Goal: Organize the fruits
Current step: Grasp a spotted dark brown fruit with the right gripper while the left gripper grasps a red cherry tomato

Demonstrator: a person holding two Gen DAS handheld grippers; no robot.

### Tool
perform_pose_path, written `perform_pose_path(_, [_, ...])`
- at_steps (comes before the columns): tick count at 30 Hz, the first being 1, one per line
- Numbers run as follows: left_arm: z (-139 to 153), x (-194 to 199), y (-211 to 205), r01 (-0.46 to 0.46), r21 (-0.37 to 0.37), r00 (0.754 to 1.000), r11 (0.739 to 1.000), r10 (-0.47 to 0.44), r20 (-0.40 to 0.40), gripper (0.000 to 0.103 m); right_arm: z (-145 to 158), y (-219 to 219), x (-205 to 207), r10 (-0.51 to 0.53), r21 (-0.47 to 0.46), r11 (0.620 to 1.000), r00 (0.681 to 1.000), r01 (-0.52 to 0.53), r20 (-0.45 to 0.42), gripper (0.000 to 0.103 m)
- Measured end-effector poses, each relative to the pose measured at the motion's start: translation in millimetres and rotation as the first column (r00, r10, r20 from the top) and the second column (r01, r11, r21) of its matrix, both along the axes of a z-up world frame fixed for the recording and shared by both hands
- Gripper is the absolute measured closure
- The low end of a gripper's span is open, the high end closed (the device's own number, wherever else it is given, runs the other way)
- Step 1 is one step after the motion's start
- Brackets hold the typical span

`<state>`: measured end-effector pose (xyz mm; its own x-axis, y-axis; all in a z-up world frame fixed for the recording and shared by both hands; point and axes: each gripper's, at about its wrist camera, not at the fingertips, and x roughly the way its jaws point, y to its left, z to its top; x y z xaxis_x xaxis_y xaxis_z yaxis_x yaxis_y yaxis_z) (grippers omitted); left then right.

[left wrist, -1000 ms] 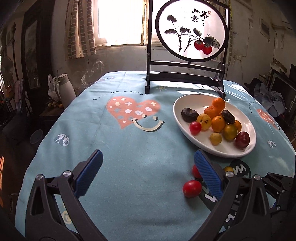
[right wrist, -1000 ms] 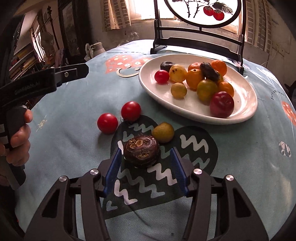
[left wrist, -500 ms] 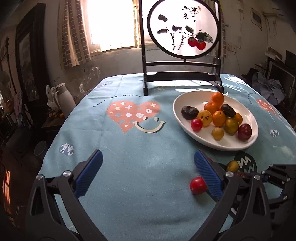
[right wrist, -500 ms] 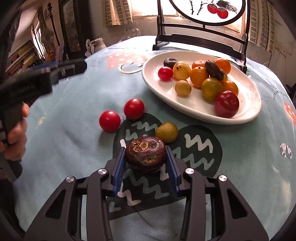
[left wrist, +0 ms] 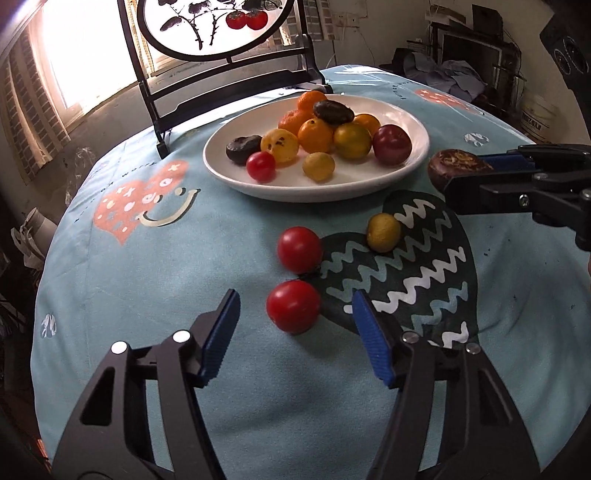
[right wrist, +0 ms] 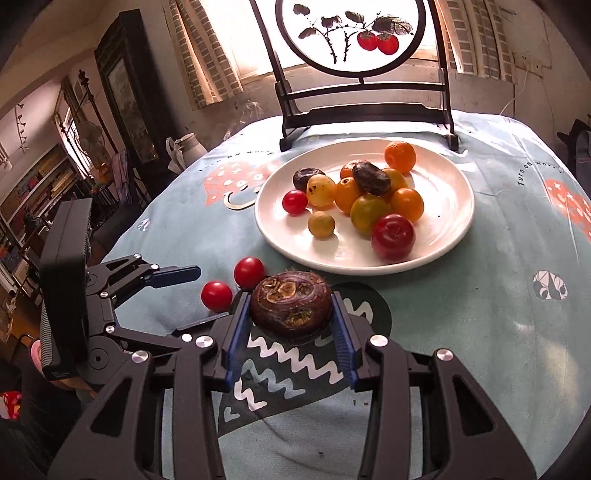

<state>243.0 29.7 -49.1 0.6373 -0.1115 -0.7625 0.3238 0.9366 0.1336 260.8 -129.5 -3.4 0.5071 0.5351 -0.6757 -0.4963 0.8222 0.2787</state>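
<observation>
The right gripper (right wrist: 290,325) is clamped on the dark fruit (right wrist: 290,303), lifted just before the white plate (right wrist: 452,236) (its near rim); the left gripper (left wrist: 295,332) gapes around the nearer tomato (left wrist: 293,306).

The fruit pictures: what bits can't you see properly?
- Small yellow fruit on the cloth: left wrist view only; in the right wrist view the held dark brown fruit seems to cover it.
- Underside of that brown fruit: hidden in both views by the right gripper.
- Fruits deep in the pile on the white plate: covered by those on top.
- Painted screen: top cut off by the left wrist view's edge.
</observation>
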Motion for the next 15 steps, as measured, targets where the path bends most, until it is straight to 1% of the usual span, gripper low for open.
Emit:
perform_pose_path(1, [-2.3, 2.0, -0.6, -0.003, 0.002, 1.000, 1.000, 0.003, -0.006, 0.044, 0.3, 0.2, -0.4, 0.001, 0.001, 1.000, 1.000, -0.001, 0.001, 0.061])
perform_pose_path(4, [-9.2, 6.4, -0.7, -0.020, 0.020, 1.000, 1.000, 0.021, -0.016, 0.045, 0.3, -0.5, -0.4, 0.000, 0.001, 1.000, 1.000, 0.000, 0.001, 0.061])
perform_pose_path(5, [-8.9, 5.9, -0.4, -0.021, 0.016, 1.000, 1.000, 0.021, -0.009, 0.048, -0.1, -0.7, -0.3, -0.002, 0.001, 1.000, 1.000, 0.002, 0.000, 0.061])
perform_pose_path(6, [-8.6, 6.0, -0.1, -0.019, 0.008, 1.000, 1.000, 0.019, -0.012, 0.051, -0.6, -0.7, 0.2, -0.003, -0.001, 1.000, 1.000, 0.003, -0.002, 0.061])
perform_pose_path(8, [-8.6, 7.5, 1.0, -0.015, -0.017, 1.000, 1.000, 0.015, -0.025, 0.064, -2.0, -1.2, 0.9, -0.006, -0.004, 1.000, 1.000, 0.006, -0.006, 0.061])
perform_pose_path(12, [-8.8, 8.6, 2.4, -0.020, -0.017, 1.000, 1.000, 0.019, -0.023, 0.068, -3.0, -1.9, 2.6, -0.009, -0.002, 1.000, 1.000, 0.009, -0.013, 0.061])
perform_pose_path(14, [-8.4, 9.0, 3.3, -0.026, -0.018, 0.999, 0.999, 0.025, -0.023, 0.072, -2.6, -2.0, 2.1, -0.008, -0.002, 1.000, 1.000, 0.008, -0.011, 0.061])
perform_pose_path(15, [-8.1, 8.8, 3.9, -0.027, -0.023, 0.999, 0.999, 0.026, -0.026, 0.072, -2.2, -2.0, 1.7, -0.008, -0.001, 1.000, 1.000, 0.008, -0.010, 0.061])
